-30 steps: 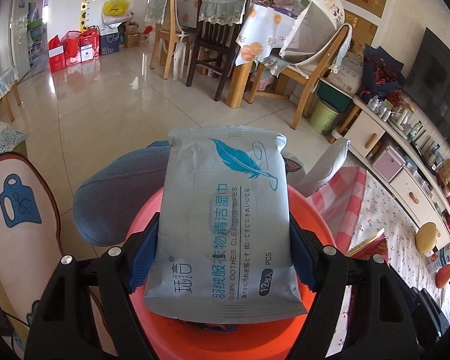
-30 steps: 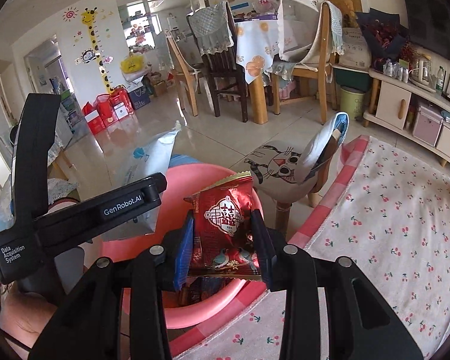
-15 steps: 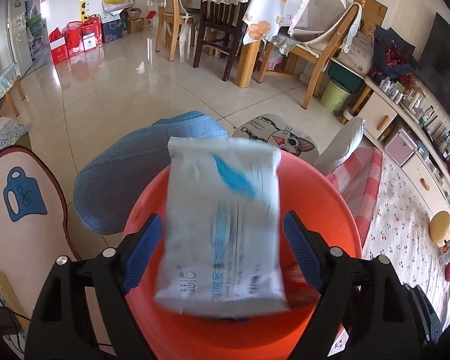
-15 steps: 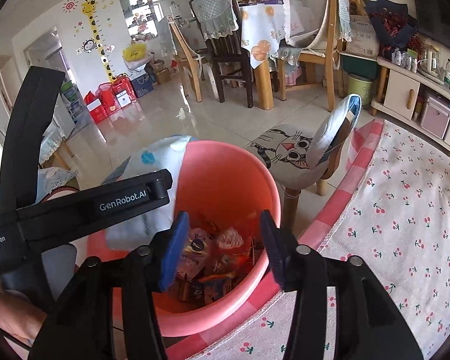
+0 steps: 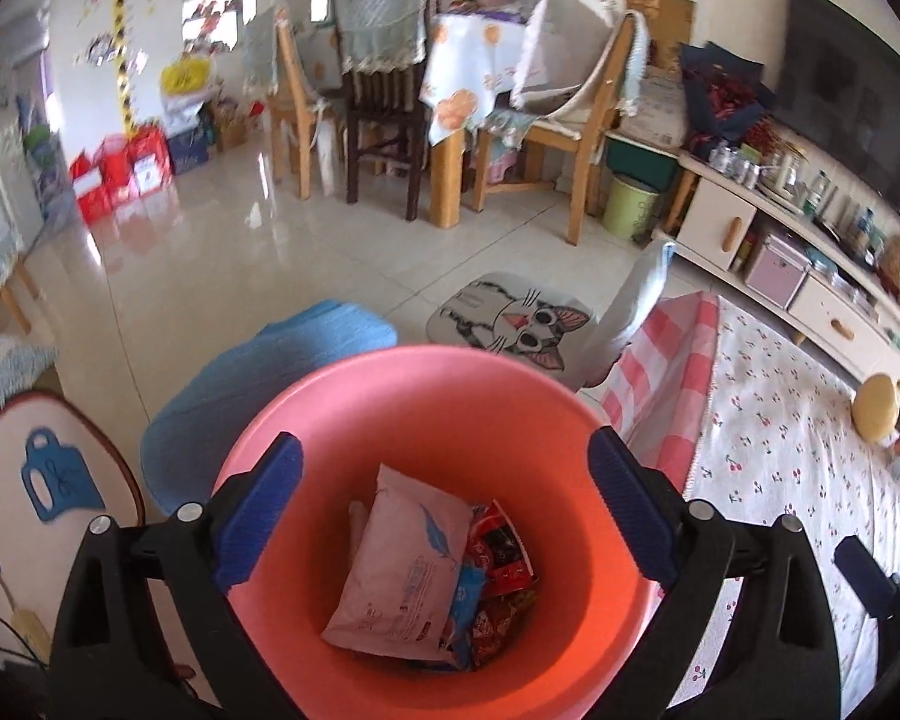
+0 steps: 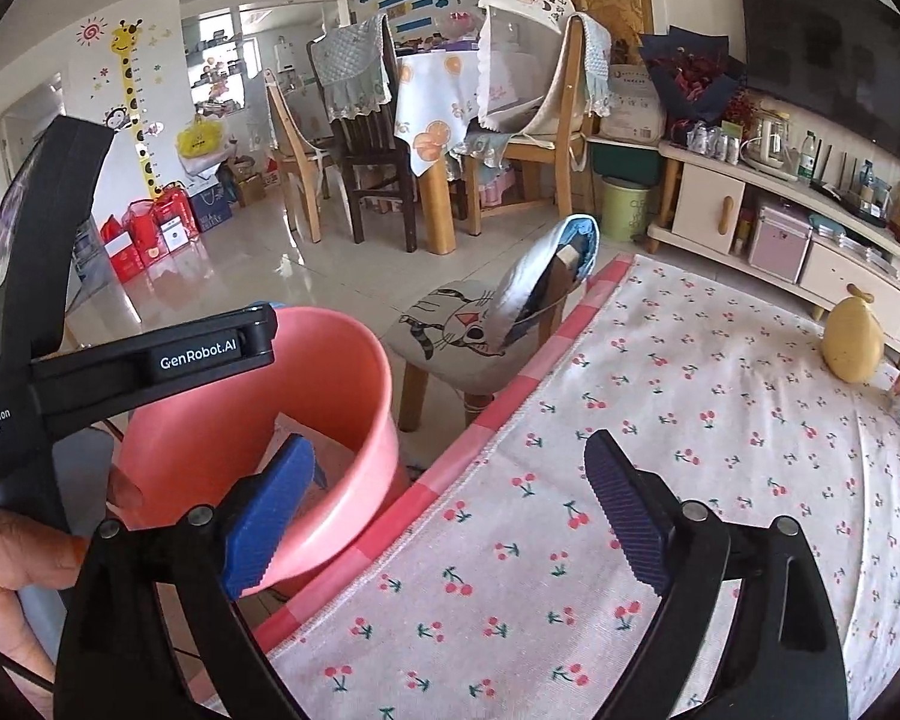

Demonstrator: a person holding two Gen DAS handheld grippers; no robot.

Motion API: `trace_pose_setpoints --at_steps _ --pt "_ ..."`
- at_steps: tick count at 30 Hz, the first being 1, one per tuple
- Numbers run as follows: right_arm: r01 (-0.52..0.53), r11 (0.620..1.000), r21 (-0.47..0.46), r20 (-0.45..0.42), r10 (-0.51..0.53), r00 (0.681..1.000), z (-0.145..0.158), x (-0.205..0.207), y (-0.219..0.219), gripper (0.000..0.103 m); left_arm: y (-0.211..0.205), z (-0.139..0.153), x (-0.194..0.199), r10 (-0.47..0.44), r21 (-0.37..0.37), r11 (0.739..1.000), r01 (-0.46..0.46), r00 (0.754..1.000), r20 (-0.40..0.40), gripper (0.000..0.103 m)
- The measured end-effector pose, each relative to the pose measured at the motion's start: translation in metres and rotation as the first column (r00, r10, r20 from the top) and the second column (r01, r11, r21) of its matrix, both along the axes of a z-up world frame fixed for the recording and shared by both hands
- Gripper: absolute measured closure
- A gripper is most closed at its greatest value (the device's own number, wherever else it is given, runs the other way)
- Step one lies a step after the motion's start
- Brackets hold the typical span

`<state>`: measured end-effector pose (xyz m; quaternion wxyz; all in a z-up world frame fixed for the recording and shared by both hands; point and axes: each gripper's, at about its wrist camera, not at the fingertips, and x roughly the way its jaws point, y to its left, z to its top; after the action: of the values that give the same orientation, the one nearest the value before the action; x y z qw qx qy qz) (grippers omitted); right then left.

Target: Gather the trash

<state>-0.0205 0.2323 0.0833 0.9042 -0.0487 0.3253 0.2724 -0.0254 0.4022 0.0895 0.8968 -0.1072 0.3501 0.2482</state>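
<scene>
1. The left hand-held gripper (image 5: 444,516) hangs over the pink bucket (image 5: 426,396), its jaws opening and spread wide, nothing between the blue pads (image 5: 258,516)
2. The wipes pack (image 5: 399,570), pale with a blue feather print, lies tilted inside the bucket on top of red snack wrappers (image 5: 504,558) and other packets at the bottom
3. The right hand-held gripper (image 6: 450,510) points past the bucket's rim toward the cherry-print cloth (image 6: 660,450); its jaws are opening and wide apart, with nothing in their grip
4. In the right wrist view the bucket (image 6: 330,420) stands just beside the cloth's checked pink edge, and a person's hand (image 6: 12,570) holds the left device at the lower left
5. A cat-face stool (image 6: 456,330) stands just behind the bucket, and a yellow plush toy (image 6: 852,342) sits on the far side of the cloth
</scene>
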Motion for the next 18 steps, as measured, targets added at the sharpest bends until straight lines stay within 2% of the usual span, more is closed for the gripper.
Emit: trace_pose_setpoints --at_steps 2,6,13,15,18 --pt "0.019 1.000 -0.018 0.018 -0.018 1.000 0.001 -0.004 -0.010 0.012 -0.013 0.005 -0.001 -0.033 0.031 0.999 0.032 0.999 0.024 0.006" --pt "0.067 0.996 -0.051 0.055 -0.064 0.996 0.004 -0.012 -0.034 0.011 -0.031 0.015 -0.004 -0.096 0.041 0.995 0.093 0.992 0.088 0.006" --pt "0.153 0.985 -0.082 0.099 -0.145 0.984 0.010 -0.026 -0.082 0.010 -0.071 0.026 -0.014 -0.180 0.095 0.982 0.164 0.964 0.197 0.005" --pt "0.174 0.981 -0.080 0.111 -0.165 0.980 0.014 -0.030 -0.097 0.010 -0.083 0.028 -0.017 -0.211 0.103 0.976 0.193 0.952 0.222 0.005" --pt "0.207 0.974 -0.088 0.135 -0.194 0.972 0.017 -0.040 -0.118 0.010 -0.106 0.032 -0.025 -0.270 0.117 0.962 0.247 0.922 0.279 0.005"
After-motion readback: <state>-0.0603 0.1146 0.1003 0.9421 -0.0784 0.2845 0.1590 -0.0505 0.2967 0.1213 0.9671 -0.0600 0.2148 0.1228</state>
